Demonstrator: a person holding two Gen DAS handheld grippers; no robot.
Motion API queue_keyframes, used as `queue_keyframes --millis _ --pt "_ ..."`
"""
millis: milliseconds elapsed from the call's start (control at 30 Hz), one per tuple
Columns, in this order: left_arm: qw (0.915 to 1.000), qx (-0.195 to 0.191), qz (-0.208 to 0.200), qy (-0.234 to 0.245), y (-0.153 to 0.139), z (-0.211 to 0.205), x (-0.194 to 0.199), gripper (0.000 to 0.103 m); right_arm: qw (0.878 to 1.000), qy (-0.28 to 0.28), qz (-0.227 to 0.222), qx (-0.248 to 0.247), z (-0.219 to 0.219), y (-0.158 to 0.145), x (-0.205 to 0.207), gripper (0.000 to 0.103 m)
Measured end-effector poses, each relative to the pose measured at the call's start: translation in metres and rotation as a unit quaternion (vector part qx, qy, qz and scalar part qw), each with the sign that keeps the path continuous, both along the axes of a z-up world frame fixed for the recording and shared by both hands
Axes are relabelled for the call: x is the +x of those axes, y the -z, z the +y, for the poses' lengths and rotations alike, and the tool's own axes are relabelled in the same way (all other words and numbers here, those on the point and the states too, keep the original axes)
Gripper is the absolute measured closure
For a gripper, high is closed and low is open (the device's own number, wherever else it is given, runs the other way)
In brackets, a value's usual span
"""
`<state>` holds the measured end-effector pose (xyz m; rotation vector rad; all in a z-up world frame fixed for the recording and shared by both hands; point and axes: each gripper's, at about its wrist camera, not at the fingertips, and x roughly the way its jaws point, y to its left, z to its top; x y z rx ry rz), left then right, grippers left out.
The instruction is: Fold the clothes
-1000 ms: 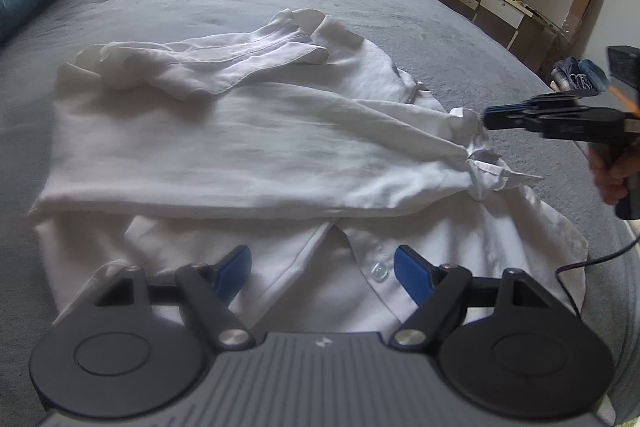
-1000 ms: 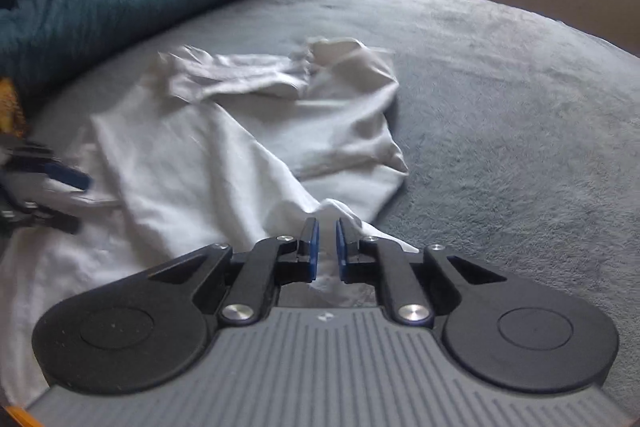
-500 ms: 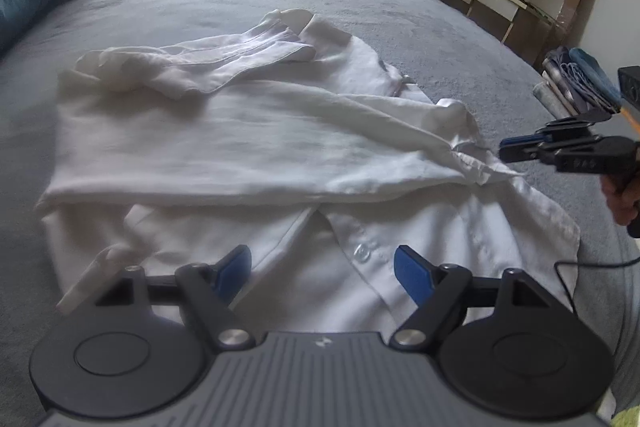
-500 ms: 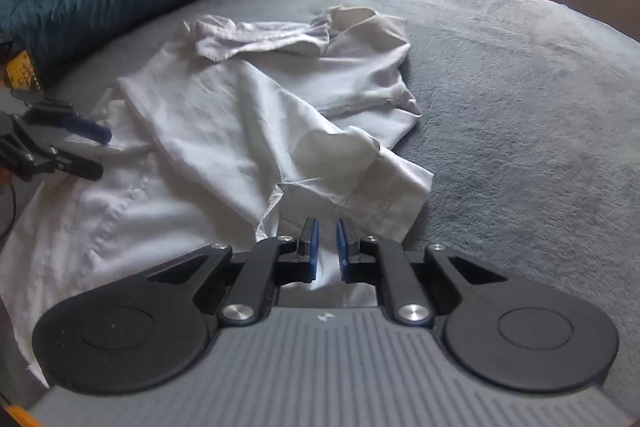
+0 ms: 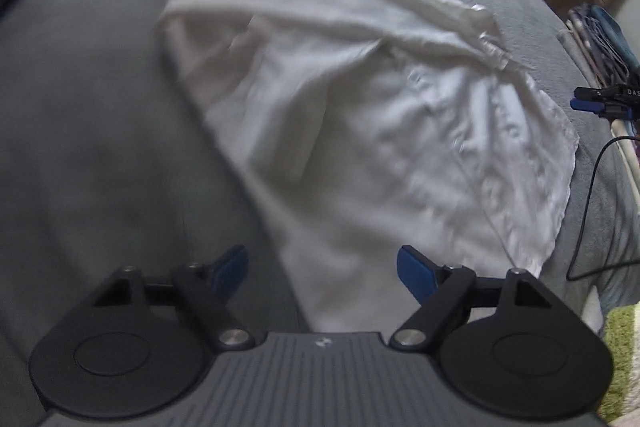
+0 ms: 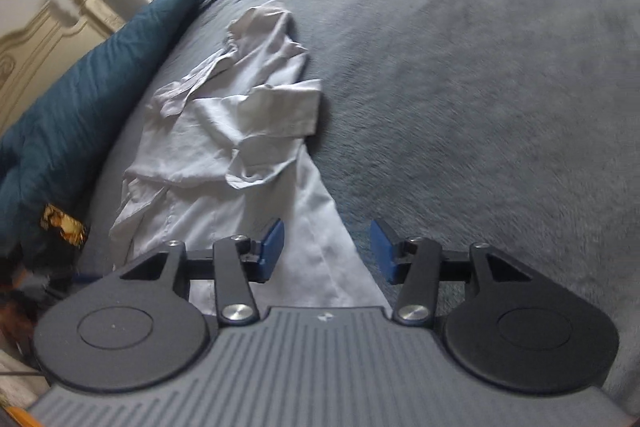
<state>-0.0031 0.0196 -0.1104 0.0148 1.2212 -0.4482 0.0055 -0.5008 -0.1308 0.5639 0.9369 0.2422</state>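
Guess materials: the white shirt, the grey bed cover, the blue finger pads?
White button-up shirt: thin woven fabric, likely cotton; matte, with fine creases. Grey bed cover: plush, fleece-like; its short nap shows brushed streaks. Blue pads on the right gripper's fingers: smooth, look like rubber or plastic; can't tell which.

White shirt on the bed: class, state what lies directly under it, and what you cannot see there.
The white shirt lies on a grey bedspread, bare all around it. Its own folded layers and the bedspread beneath are covered, so anything under them is hidden.
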Motion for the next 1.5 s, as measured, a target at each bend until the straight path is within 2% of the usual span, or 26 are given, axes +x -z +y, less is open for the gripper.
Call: queue_keyframes --millis 133,233,300,367,433,500,633,733,767,833,933,1133,1200,1267,1367,1500 --pt "0.9992 -0.022 0.032 -0.01 0.018 -0.002 -0.007 0.021 1.0 0.018 0.014 0.022 -0.008 0.011 0.009 0.054" --pt "0.999 -0.031 0.024 -0.023 0.024 -0.006 -0.01 0.023 0.999 0.013 0.012 0.031 -0.006 0.017 0.024 0.054" --pt "0.9986 -0.036 0.012 -0.038 0.025 -0.005 -0.012 0.028 0.999 0.003 0.012 0.031 -0.002 0.021 0.034 0.054" --pt "0.9979 -0.044 0.006 -0.047 0.024 -0.003 -0.013 0.038 0.999 -0.006 0.021 0.033 0.002 0.028 0.041 0.054" --pt "0.997 -0.06 0.008 -0.049 0.022 0.0 -0.014 0.043 0.999 -0.016 0.027 0.037 0.005 0.034 0.045 0.053" --pt "0.995 -0.083 0.022 -0.051 0.023 0.003 -0.016 0.046 0.998 -0.024 0.025 0.046 0.006 0.034 0.042 0.053" --pt "0.9896 -0.125 0.06 -0.038 0.028 0.005 -0.022 0.047 0.992 -0.056 0.054 0.1 0.009 0.042 0.032 0.053" --pt "0.9868 -0.141 0.077 -0.024 0.032 0.002 -0.024 0.047 0.99 -0.067 0.055 0.111 0.011 0.042 0.026 0.054" --pt "0.9862 -0.144 0.08 -0.021 0.034 0.001 -0.024 0.047 0.992 -0.054 0.048 0.106 0.009 0.04 0.027 0.055" --pt "0.9855 -0.145 0.082 -0.032 0.038 0.001 -0.024 0.047 0.994 -0.029 0.036 0.099 0.005 0.038 0.029 0.056" --pt "0.9836 -0.151 0.084 -0.053 0.041 0.002 -0.025 0.047 0.993 0.013 0.032 0.112 -0.005 0.042 0.033 0.057" --pt "0.9872 -0.141 0.07 -0.028 0.037 -0.002 -0.031 0.049 0.988 -0.033 0.054 0.14 0.009 0.051 0.017 0.059" --pt "0.9876 -0.138 0.071 -0.021 0.037 -0.003 -0.031 0.054 0.984 -0.046 0.067 0.158 0.014 0.055 0.01 0.064" --pt "0.9866 -0.142 0.079 -0.015 0.038 -0.004 -0.031 0.065 0.98 -0.059 0.077 0.173 0.021 0.058 0.003 0.067" --pt "0.986 -0.143 0.082 -0.025 0.043 -0.004 -0.031 0.07 0.976 -0.077 0.086 0.186 0.031 0.062 -0.007 0.068" --pt "0.9869 -0.138 0.076 -0.033 0.043 -0.004 -0.031 0.081 0.972 -0.059 0.09 0.209 0.032 0.065 -0.009 0.072"
